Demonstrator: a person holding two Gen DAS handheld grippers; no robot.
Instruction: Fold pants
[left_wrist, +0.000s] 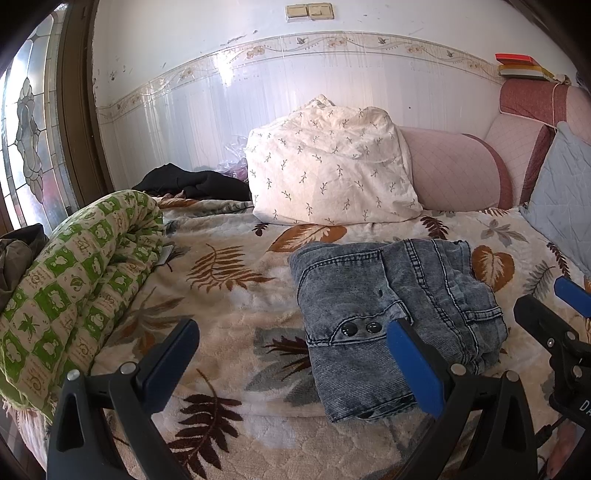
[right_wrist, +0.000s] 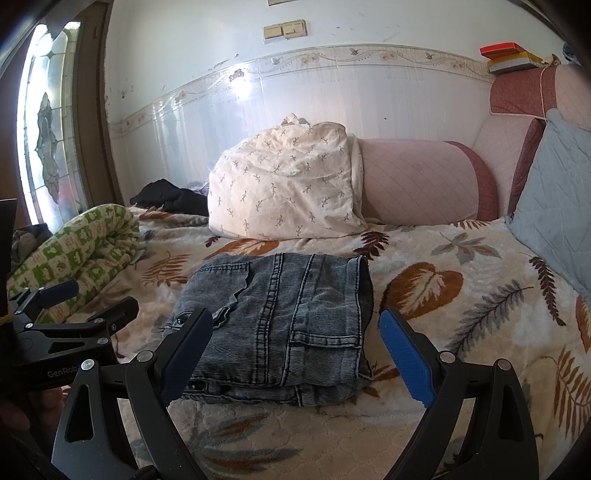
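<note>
Grey-blue denim pants (left_wrist: 391, 317) (right_wrist: 284, 325) lie folded into a compact stack on the leaf-patterned bedspread (left_wrist: 229, 306) (right_wrist: 461, 295). My left gripper (left_wrist: 295, 354) stands open just above the bedspread, its right finger over the stack's near edge, nothing between its pads. My right gripper (right_wrist: 299, 350) is open too, hovering at the near edge of the stack with its fingers spread about as wide as the fold. Each gripper appears at the side of the other's view: the right gripper (left_wrist: 550, 302) at the right edge, the left gripper (right_wrist: 92, 299) at the left edge.
A leaf-print pillow (left_wrist: 328, 170) (right_wrist: 284, 184) and a pink bolster (left_wrist: 454, 170) (right_wrist: 421, 181) sit behind the pants. A rolled green-checked quilt (left_wrist: 74, 280) (right_wrist: 74, 254) lies at the left, a dark garment (left_wrist: 195, 182) behind it, a grey-blue cushion (right_wrist: 554, 192) at the right.
</note>
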